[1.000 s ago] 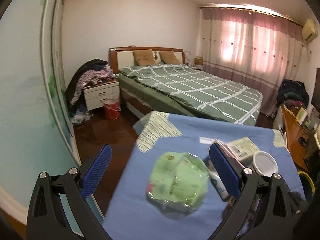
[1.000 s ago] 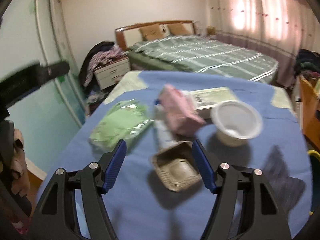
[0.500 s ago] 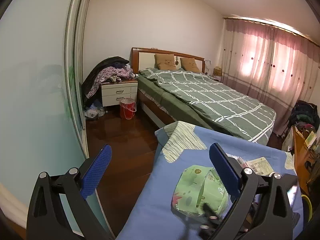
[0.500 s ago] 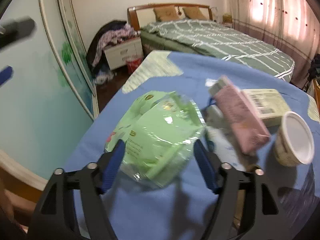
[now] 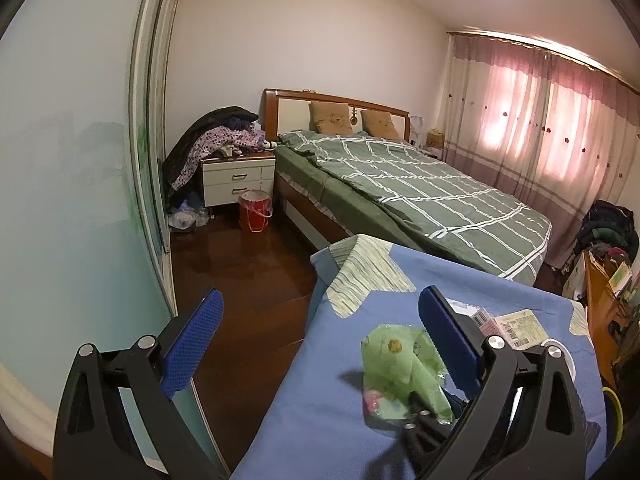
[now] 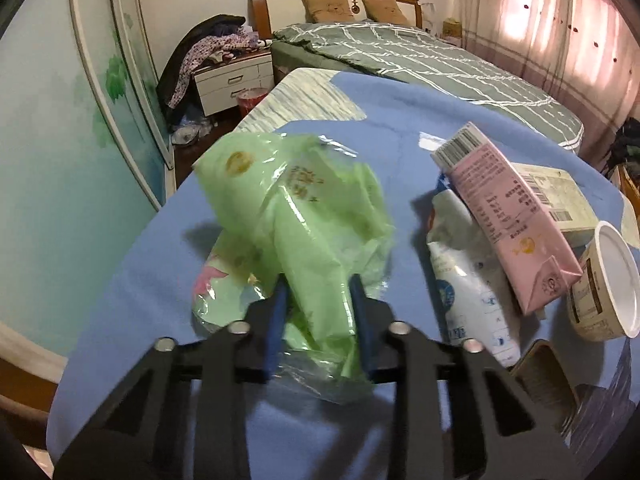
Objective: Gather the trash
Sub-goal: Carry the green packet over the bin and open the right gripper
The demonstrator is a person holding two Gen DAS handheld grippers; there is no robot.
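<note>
The right gripper (image 6: 318, 316) has just clamped onto the green plastic wrapper (image 6: 304, 216), seemingly lifting it; the left gripper (image 5: 320, 332) hangs wide, empty. First trash secured.

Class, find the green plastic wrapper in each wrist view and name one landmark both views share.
Left wrist view: green plastic wrapper sits lower right on the blue cloth, beside the open left gripper.
Right wrist view: it fills the centre, pinched by the right gripper.
Shared landmark: the red bucket by the nightstand.
</note>
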